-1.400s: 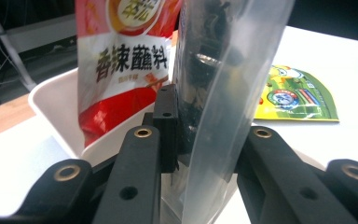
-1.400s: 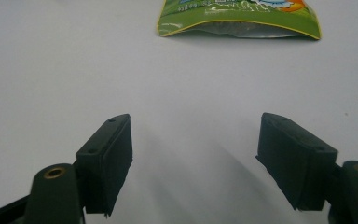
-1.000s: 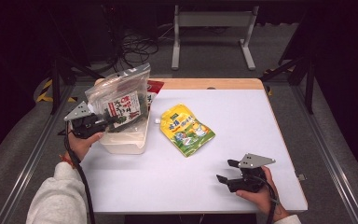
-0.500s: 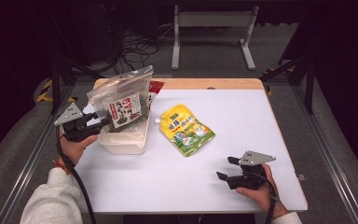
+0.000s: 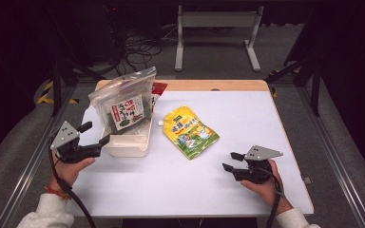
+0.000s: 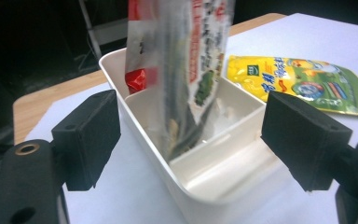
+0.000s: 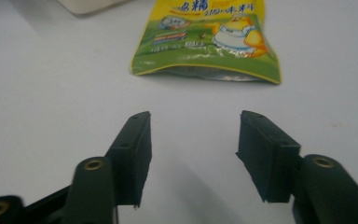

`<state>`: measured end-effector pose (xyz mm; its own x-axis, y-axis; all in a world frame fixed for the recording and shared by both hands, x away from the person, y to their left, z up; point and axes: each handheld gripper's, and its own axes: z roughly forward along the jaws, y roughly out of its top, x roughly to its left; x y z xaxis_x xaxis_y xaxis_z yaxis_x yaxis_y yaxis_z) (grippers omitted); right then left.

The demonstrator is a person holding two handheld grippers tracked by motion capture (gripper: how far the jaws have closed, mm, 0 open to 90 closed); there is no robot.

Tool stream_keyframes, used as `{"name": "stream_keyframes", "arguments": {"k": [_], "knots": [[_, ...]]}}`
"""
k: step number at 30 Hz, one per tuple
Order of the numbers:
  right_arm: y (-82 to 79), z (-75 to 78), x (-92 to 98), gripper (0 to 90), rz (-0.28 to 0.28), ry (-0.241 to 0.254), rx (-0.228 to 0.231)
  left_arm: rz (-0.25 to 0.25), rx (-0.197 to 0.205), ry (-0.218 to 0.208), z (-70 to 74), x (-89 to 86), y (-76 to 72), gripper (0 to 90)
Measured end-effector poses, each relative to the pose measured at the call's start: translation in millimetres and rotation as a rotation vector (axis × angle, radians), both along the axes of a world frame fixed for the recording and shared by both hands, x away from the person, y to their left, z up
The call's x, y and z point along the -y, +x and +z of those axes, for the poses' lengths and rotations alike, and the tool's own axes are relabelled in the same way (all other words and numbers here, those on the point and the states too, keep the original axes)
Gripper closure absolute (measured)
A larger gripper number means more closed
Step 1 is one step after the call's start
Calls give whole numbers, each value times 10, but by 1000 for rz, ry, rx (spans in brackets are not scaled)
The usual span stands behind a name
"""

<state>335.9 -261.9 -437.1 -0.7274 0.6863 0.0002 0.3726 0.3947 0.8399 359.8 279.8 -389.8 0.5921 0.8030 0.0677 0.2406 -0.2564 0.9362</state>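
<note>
A clear zip bag (image 5: 123, 102) of dark snacks with a red and white label stands tilted in a white container (image 5: 128, 146) at the table's left. My left gripper (image 5: 95, 133) sits just left of the container; its jaws have just been opening and stand open, apart from the bag. In the left gripper view the bag (image 6: 182, 70) rises from the container (image 6: 233, 182) beyond the open gripper (image 6: 196, 135). A yellow-green spout pouch (image 5: 190, 133) lies flat mid-table. My right gripper (image 5: 231, 161) rests at the front right; its jaws have just been closing with nothing between them (image 7: 193, 154), and the pouch (image 7: 209, 37) lies ahead.
A red packet (image 5: 159, 88) peeks out behind the container. The table's wooden far edge (image 5: 218, 85) borders a dark floor with cables and a metal stand (image 5: 214, 19). White tabletop (image 5: 171, 185) stretches between the two hands.
My left gripper let go of the bag and drew back to the left and toward the person. The bag stays standing in the container. The right hand kept its place.
</note>
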Motion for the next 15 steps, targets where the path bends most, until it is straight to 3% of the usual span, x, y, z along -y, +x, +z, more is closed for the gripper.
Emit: {"name": "stream_keyframes", "arguments": {"k": [4,8,9,12,15], "knots": [[81,44,-4,660,9,-5,29,-62,-3,8,-40,72,-295,210],[197,71,-13,741,11,7,31,-135,-48,26,-161,212,-486,204],[236,73,-16,753,8,16,26,-152,-63,9,-204,250,-518,197],[323,77,-39,744,5,15,19,-192,-98,33,-328,380,-598,189],[441,86,-80,657,-21,18,11,-243,-143,27,-444,472,-632,189]]}}
